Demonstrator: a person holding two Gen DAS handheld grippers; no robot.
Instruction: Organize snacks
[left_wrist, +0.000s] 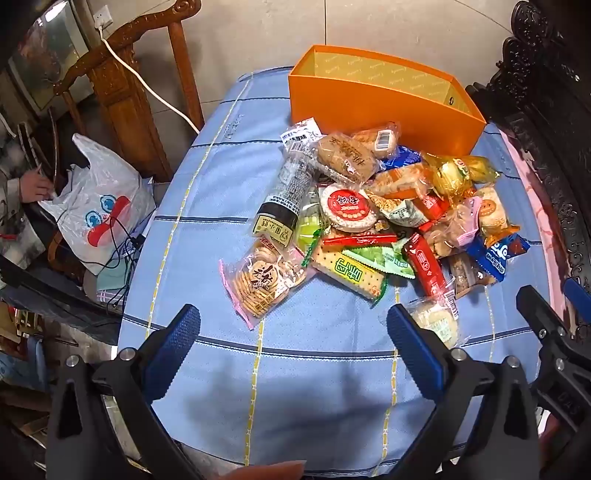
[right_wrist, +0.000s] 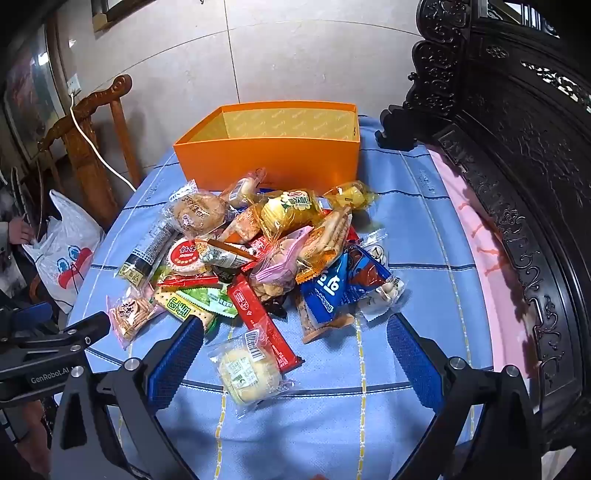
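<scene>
Carved dark furniture (right_wrist: 517, 184) walls the right edge of the counter (left_wrist: 314, 387); a lighter wooden chair (left_wrist: 122, 85) stands off its far left corner, tiled wall behind. Counter wears a blue checked cloth, woven, matte, with yellow and dark stripes.

Orange box (right_wrist: 273, 158): rigid card, open top, patterned yellow lining, nothing visible inside. Sits at the far edge, long side facing the snack pile (right_wrist: 258, 251), which touches its near wall.

Pile sits mid-counter: slick plastic wrappers overlapping loosely. Among them a long clear tube pack (left_wrist: 284, 192) at the left side, a flat bag of small round crackers (left_wrist: 264, 280) at the near left, a blue foil packet (right_wrist: 332, 291) at the right. Nearest the front edge, apart from the heap, lies a pale round bun in clear wrap (right_wrist: 247, 369), a red bar (right_wrist: 262, 325) overlapping its far end.

White plastic bag (left_wrist: 99, 210) hangs off the left side, beyond the counter, with a hand (left_wrist: 35, 184) at it.

Left tongs (left_wrist: 293, 328): jaws spread wide, empty, over bare cloth short of the cracker bag. Right tongs (right_wrist: 295, 341): also wide, empty, the bun lying between the blue ribbed pads but untouched.

Task judged not yet begun; box holds nothing.

Risks, as I judge them: glossy film may slip from the pads; a soft bun may crush under a hard squeeze; lifting it may drag the red bar along; pulling from the heap may scatter neighbours toward the counter's edges; the two tongs sit close and may collide.
</scene>
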